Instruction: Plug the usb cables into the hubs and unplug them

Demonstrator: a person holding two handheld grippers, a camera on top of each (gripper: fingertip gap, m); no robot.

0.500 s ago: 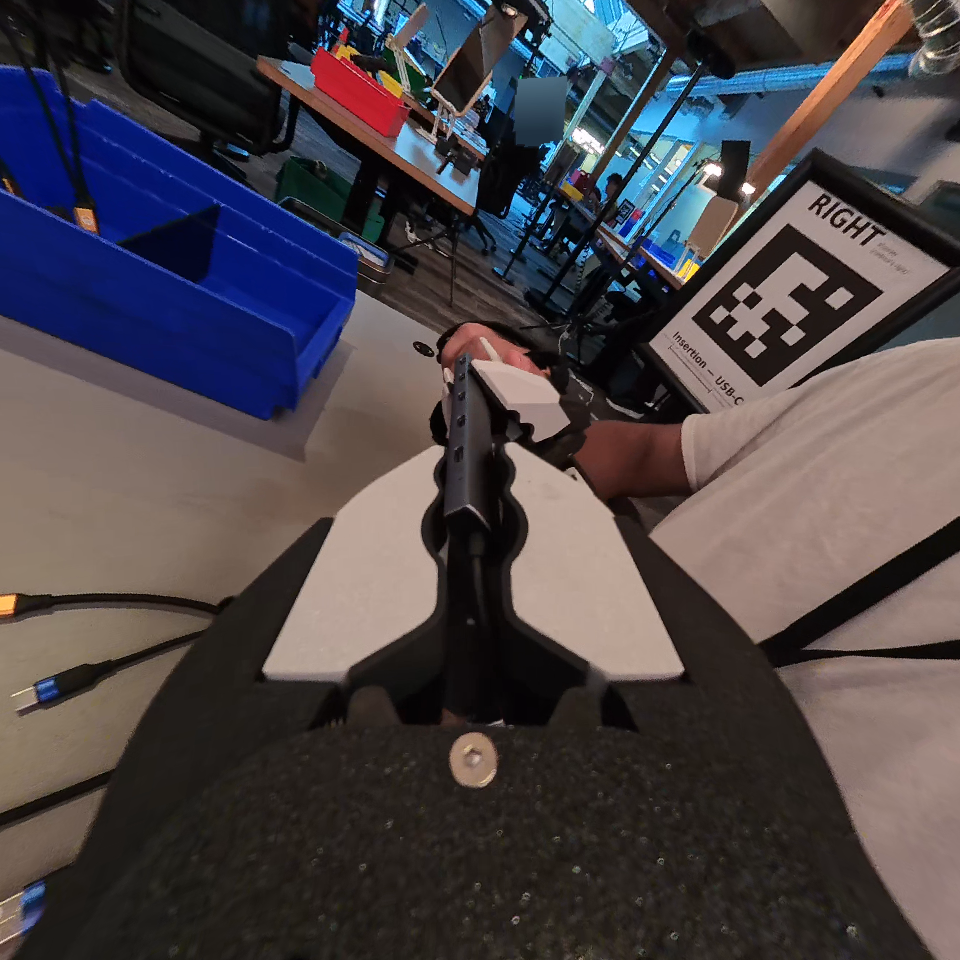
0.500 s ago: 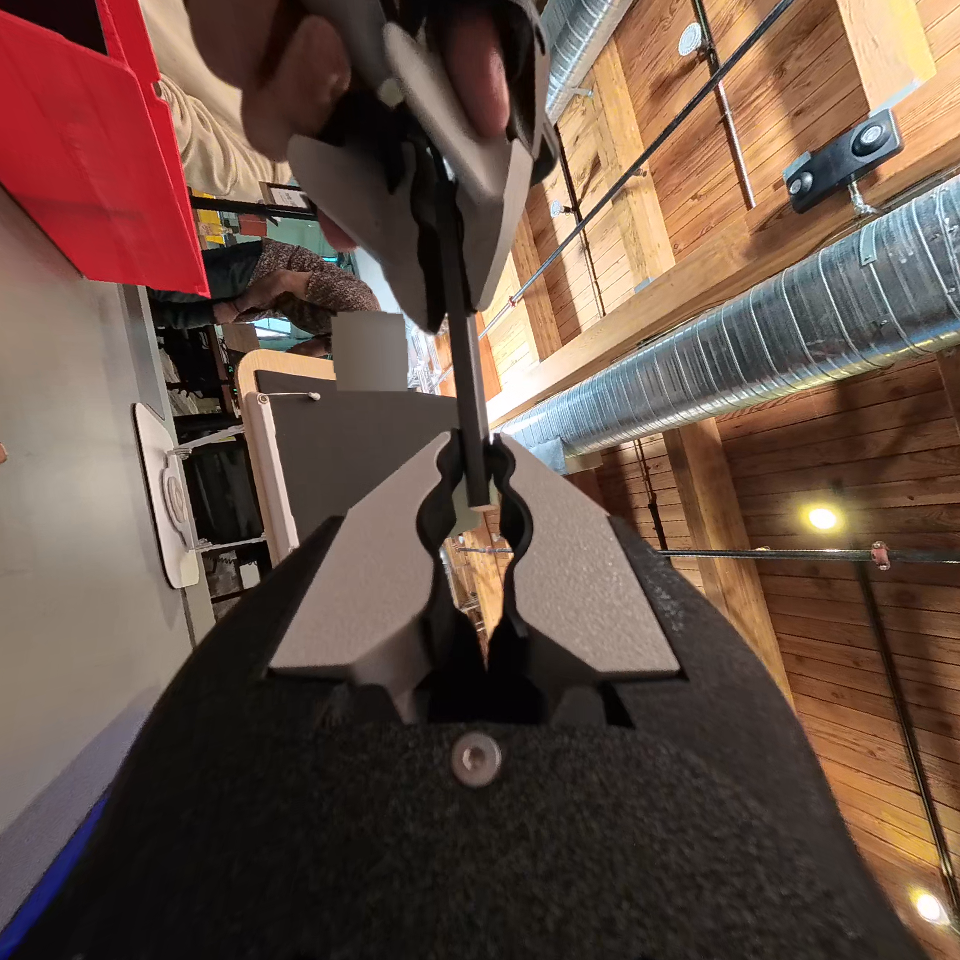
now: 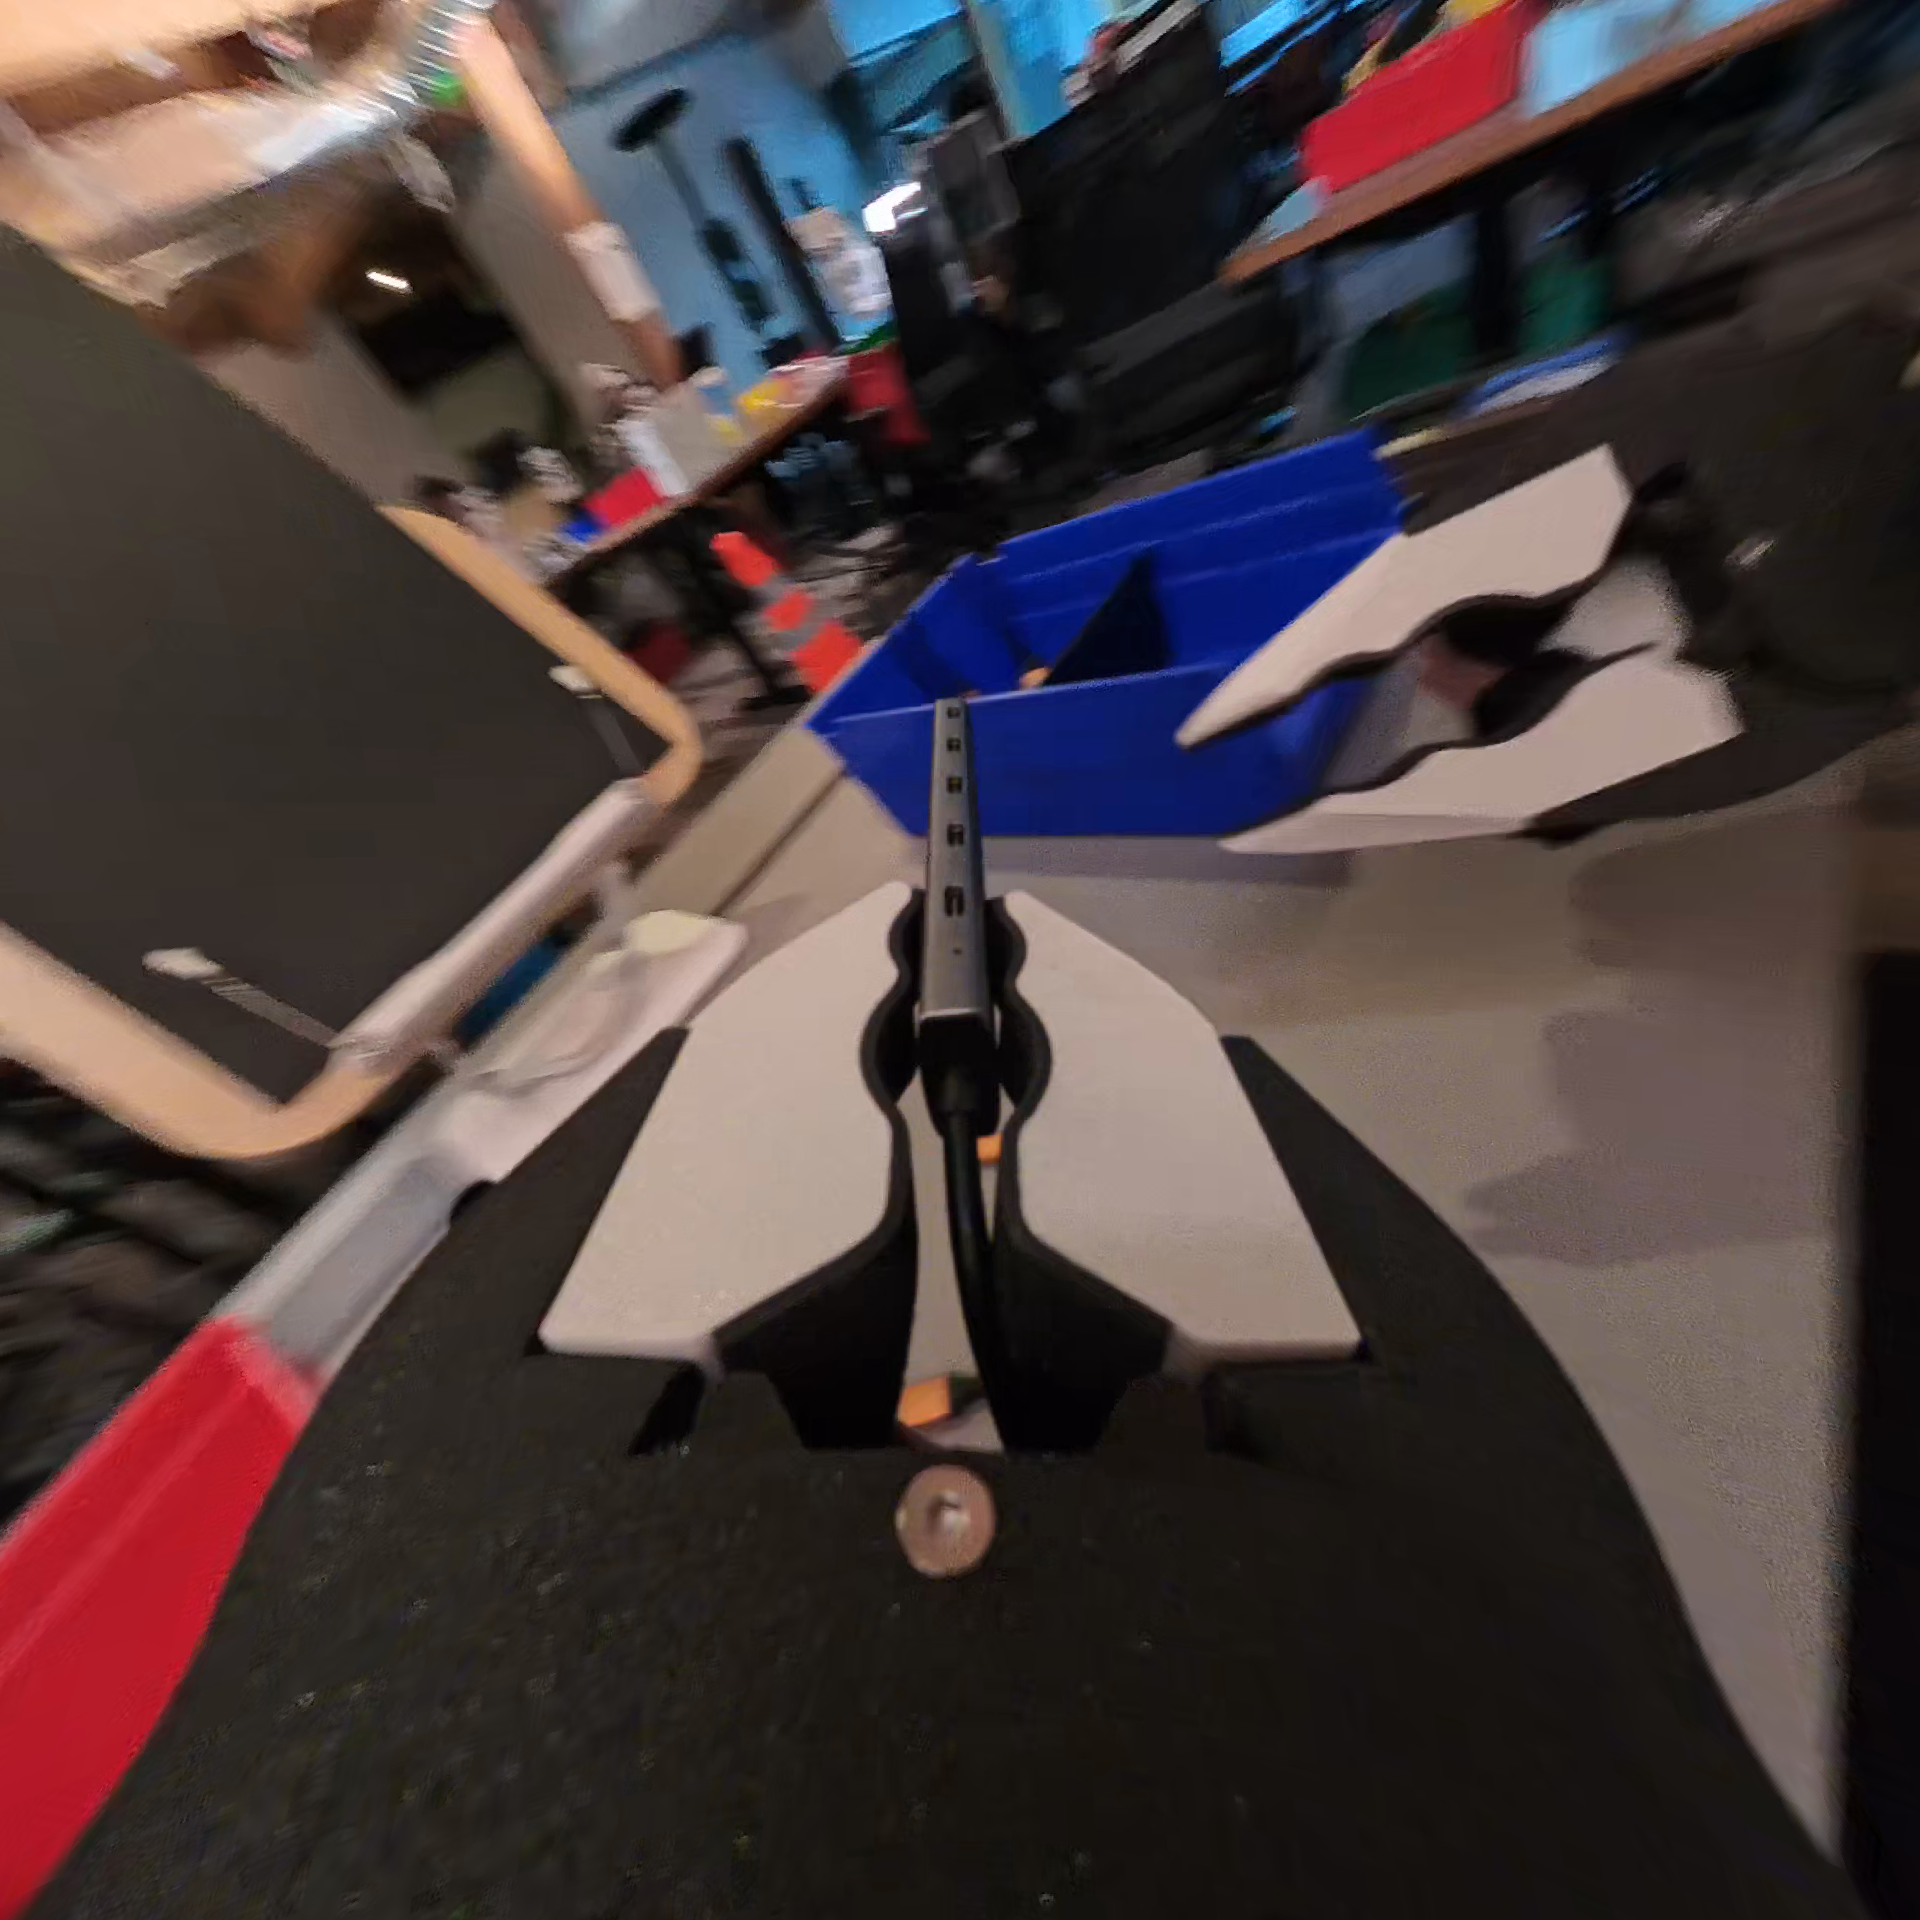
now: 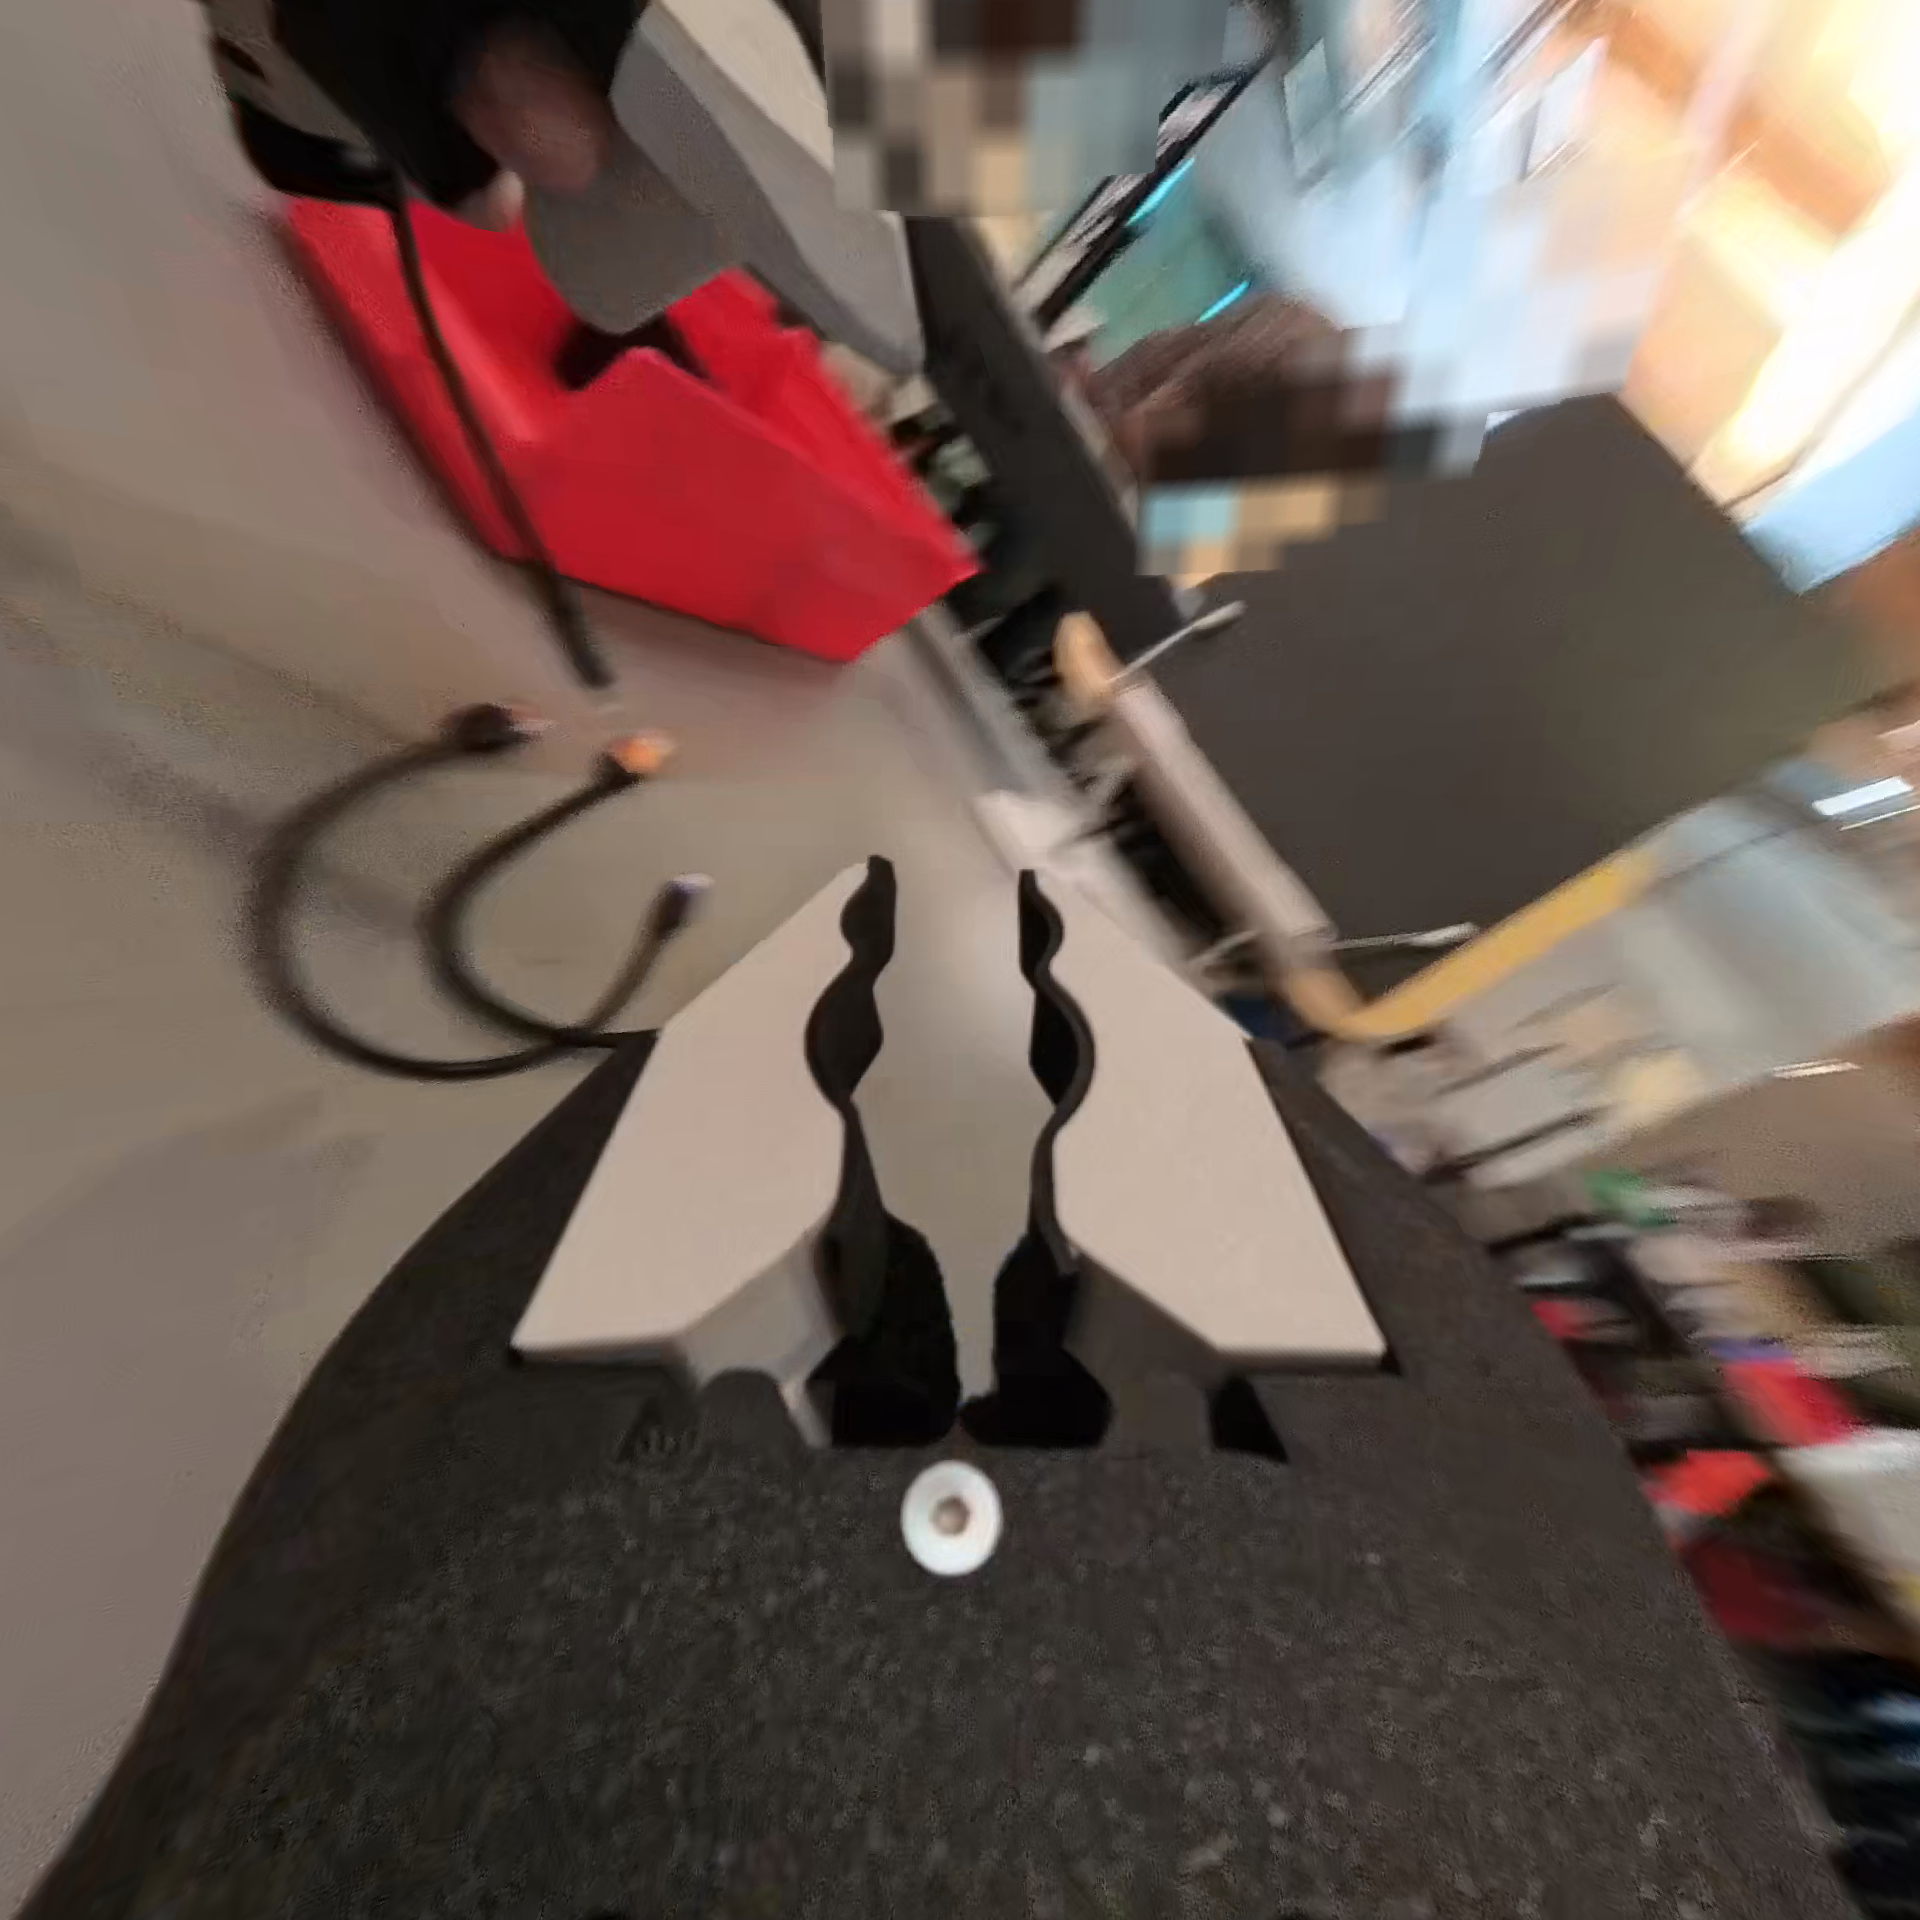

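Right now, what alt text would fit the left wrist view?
The left gripper is shut on a slim grey USB hub, ports up, above a grey table. Behind are a blue bin and the open right gripper.

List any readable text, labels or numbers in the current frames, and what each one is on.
None is readable in either view.
USB hub in the left gripper: only port openings show, no print.
Blue bin and red bin: plain sides.
Black board: small pale strip, too blurred to read.
Right gripper: a faint embossed mark on its body, illegible.
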